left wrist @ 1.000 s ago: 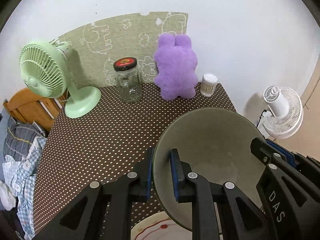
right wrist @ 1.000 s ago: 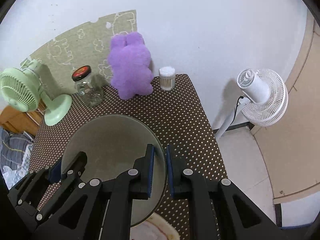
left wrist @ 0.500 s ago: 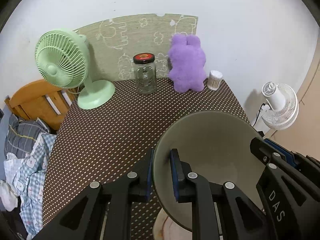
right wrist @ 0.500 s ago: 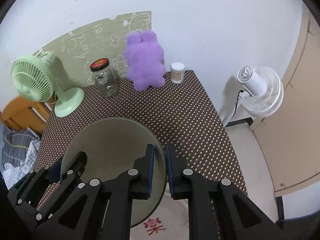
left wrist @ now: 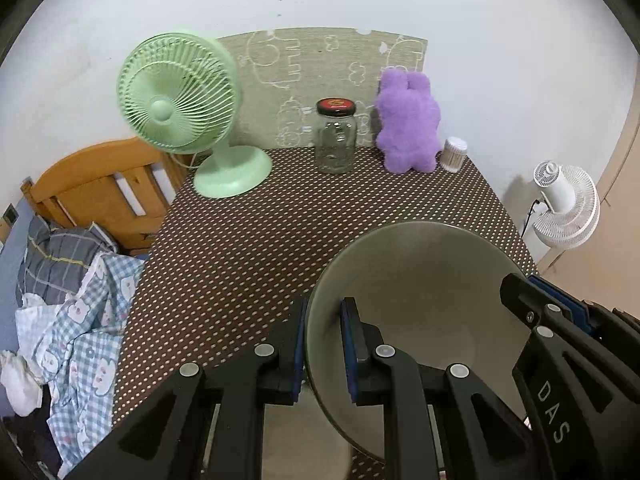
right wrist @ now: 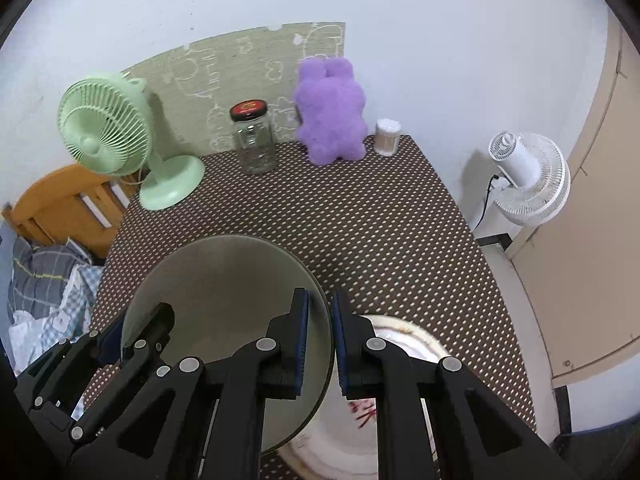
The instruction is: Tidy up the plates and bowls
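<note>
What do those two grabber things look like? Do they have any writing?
Both the left gripper and the right gripper are black plastic, with angular arms, round silver rivets and flat blue pads on the fingers. White letters "DAS" mark the right one's side. No cables show.

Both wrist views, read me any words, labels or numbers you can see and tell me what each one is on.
"DAS": on the right gripper's black arm, left wrist view.
Jar lid: a red label, too small to read.
Plate: red marks, partly hidden, unreadable.
Nothing else legible.
</note>
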A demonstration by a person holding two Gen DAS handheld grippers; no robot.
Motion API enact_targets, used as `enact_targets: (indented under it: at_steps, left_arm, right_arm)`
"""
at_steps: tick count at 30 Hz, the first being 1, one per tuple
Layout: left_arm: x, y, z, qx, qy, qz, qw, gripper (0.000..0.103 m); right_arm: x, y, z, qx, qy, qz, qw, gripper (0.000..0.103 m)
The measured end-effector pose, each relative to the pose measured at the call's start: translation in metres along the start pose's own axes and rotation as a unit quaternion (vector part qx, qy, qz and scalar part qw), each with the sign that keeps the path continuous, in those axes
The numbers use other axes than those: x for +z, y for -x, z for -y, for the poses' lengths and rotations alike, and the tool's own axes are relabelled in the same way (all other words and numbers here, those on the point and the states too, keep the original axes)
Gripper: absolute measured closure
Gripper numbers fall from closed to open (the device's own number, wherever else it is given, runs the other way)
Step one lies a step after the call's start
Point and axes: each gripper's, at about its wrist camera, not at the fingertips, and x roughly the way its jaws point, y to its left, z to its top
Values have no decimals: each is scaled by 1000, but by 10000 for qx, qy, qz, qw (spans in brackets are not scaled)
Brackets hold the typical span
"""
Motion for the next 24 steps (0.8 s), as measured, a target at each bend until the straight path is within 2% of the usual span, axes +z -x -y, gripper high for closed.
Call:
enact_targets:
  at_steps: [12,24]
  left_arm:
    - [-35,2,-48,112,61,-170,9998,89]
    - [-58,-7,-72,154,144,-431,9988,89]
  right_arm:
    - [-38,4,-48,102,107,-167,9998,87]
    - [-64,-7,-72,179,219,-439,9986,87]
